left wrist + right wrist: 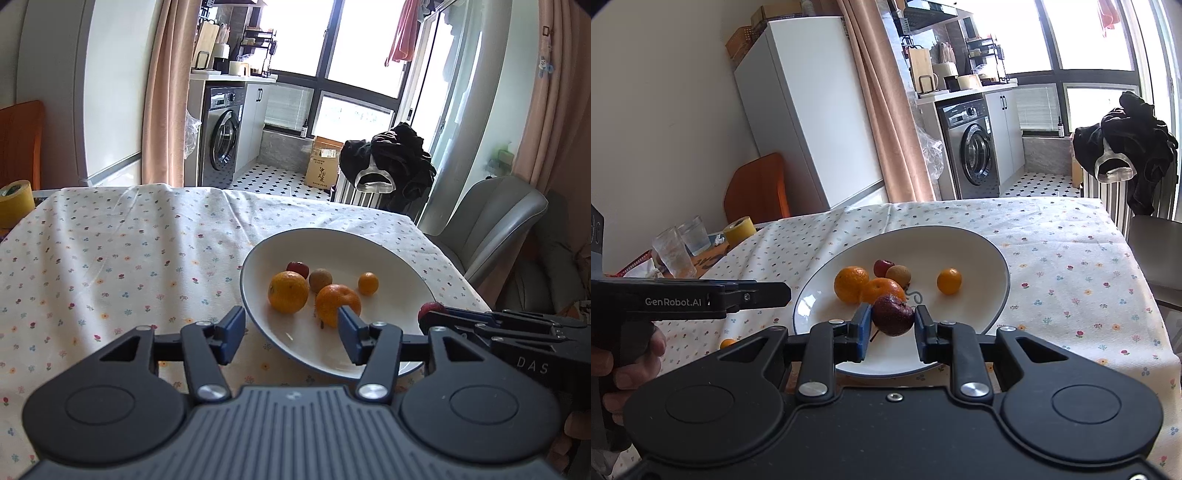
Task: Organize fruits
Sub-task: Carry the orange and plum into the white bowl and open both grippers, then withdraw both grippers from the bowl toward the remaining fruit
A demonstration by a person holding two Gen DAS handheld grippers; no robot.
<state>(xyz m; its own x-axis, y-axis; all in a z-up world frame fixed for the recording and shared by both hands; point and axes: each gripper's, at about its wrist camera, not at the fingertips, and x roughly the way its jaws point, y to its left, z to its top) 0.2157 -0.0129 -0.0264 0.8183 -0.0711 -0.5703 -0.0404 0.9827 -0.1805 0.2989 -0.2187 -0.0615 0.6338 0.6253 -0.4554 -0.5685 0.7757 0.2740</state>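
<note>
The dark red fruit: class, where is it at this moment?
In the right wrist view, the dark red fruit sits between the right gripper's fingers, above the near part of the white plate, just before the oranges.

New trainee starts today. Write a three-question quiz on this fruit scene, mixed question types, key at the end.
1. True or false: the right gripper holds a dark red fruit over the plate.
2. Which gripper is empty? A left B right
3. How many fruits lie in the plate, leaving out the held one?

Key: 1 true; 2 A, the left gripper is open; 3 five: two large oranges, a small orange, a brown fruit, a red fruit.
</note>
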